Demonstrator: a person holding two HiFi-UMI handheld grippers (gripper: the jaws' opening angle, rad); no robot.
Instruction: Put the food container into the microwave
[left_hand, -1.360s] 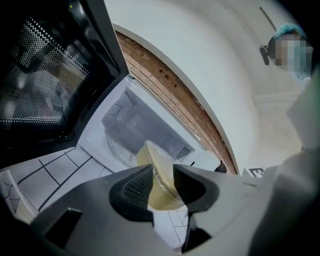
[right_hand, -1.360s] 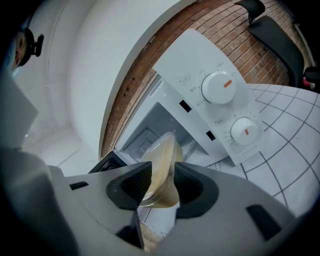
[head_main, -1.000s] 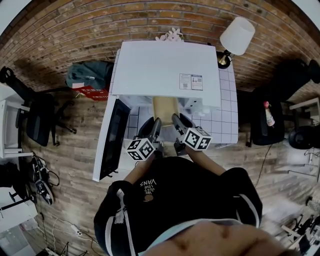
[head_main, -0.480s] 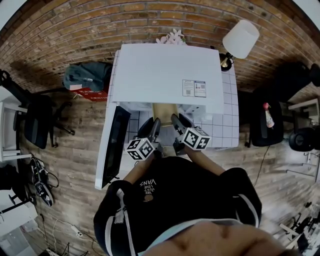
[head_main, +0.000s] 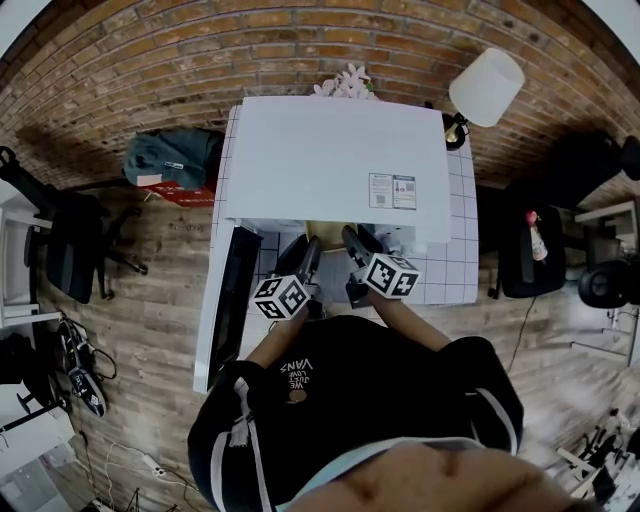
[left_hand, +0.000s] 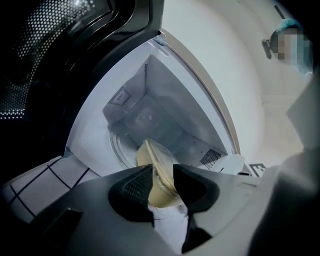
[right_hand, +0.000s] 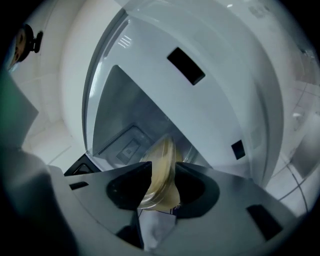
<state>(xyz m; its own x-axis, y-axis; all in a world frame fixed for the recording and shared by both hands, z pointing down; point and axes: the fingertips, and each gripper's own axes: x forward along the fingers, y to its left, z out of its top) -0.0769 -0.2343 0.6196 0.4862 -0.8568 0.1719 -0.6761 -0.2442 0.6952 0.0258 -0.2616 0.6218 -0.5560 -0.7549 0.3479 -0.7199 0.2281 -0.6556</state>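
**Landmark:** a white microwave (head_main: 340, 160) stands on a tiled table (head_main: 455, 275) against a brick wall (head_main: 150, 60). Its door (head_main: 228, 300) is swung wide open at the left of the cavity. Two labels (head_main: 393, 190) sit on the microwave's top, towards its front right corner.

**Food container (left_hand: 159, 175):** a shallow tub with pale yellow contents under a clear lid. It is held at the mouth of the microwave, between the two tools. In the head view only a thin tan strip of it shows under the microwave's front edge. In the left gripper view its far end shows against the glass turntable (left_hand: 117, 145) on the cavity floor. Whether it touches the turntable cannot be determined.

**Left gripper (head_main: 311, 245):** it is in front of the microwave's opening, left of centre, pointing inward. Its fingers are clamped on the container's left rim, one pad on each side of the edge.

**Right gripper (head_main: 351, 238):** it is in front of the opening, right of centre, just beside the left gripper. Its fingers are likewise closed on the container's right rim.

**Person (head_main: 350, 410):** stands directly in front of the microwave, both forearms extended towards the opening.

**Surroundings:** a lamp (head_main: 487, 85) stands at the microwave's right rear corner. Flowers (head_main: 345, 80) show behind its rear edge.
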